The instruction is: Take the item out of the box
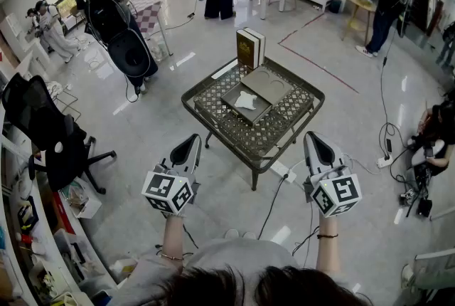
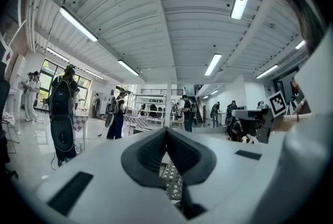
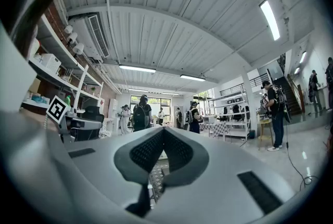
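An open dark box (image 1: 242, 107) lies on a low metal lattice table (image 1: 277, 137), with a white item (image 1: 246, 99) inside it. Its lid (image 1: 268, 84) rests beside it, toward the back right. Two books (image 1: 250, 47) stand upright at the table's far edge. My left gripper (image 1: 192, 141) is held in the air short of the table's near left side, jaws together and empty. My right gripper (image 1: 311, 139) hovers off the near right side, also shut with nothing in it. The left gripper (image 2: 166, 132) and right gripper (image 3: 163, 131) each show closed tips in their own views, with a sliver of the table below.
A black office chair (image 1: 43, 128) stands at the left beside cluttered shelving. A power strip (image 1: 284, 172) and cables (image 1: 384, 127) lie on the floor by the table. A round black stand (image 1: 128, 52) and several people are farther back.
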The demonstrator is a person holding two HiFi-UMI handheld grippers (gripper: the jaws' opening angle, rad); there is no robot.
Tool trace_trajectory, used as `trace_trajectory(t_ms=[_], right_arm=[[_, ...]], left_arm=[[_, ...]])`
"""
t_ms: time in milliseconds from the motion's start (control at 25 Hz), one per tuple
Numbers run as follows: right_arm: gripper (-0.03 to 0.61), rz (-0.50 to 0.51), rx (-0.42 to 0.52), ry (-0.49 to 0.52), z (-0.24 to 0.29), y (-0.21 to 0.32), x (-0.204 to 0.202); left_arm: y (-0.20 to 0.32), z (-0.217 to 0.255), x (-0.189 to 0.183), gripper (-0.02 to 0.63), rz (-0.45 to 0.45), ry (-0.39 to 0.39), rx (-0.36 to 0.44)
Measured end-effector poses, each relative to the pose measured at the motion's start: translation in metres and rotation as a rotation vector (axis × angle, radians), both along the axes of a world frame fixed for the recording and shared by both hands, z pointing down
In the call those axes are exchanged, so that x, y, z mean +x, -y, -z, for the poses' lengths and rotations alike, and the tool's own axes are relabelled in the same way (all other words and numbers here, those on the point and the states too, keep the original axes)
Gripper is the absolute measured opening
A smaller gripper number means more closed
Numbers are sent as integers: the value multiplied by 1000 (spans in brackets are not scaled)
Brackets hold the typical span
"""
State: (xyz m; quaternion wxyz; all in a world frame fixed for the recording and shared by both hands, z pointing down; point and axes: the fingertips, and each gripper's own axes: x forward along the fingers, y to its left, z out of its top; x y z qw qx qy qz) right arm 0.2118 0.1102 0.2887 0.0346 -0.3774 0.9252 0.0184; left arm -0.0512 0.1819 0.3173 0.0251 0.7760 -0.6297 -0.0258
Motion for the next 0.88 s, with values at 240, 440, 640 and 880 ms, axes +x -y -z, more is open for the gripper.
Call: trace_trajectory(t_ms=[240,440,640,880], right_arm=[[20,6,-6,4,-2,0,-3],[20,3,-14,5,-4,0,-1],[20,9,-24,24,-6,3,3],[20,48,-21,32,0,6,-5]], left_arm=[[1,-4,5,18,-38,5,-12],[0,-7,8,18,-40,3,-20],[1,-7,12,18,-35,5,-23],[2,-4,13,17,-18,11,-23]])
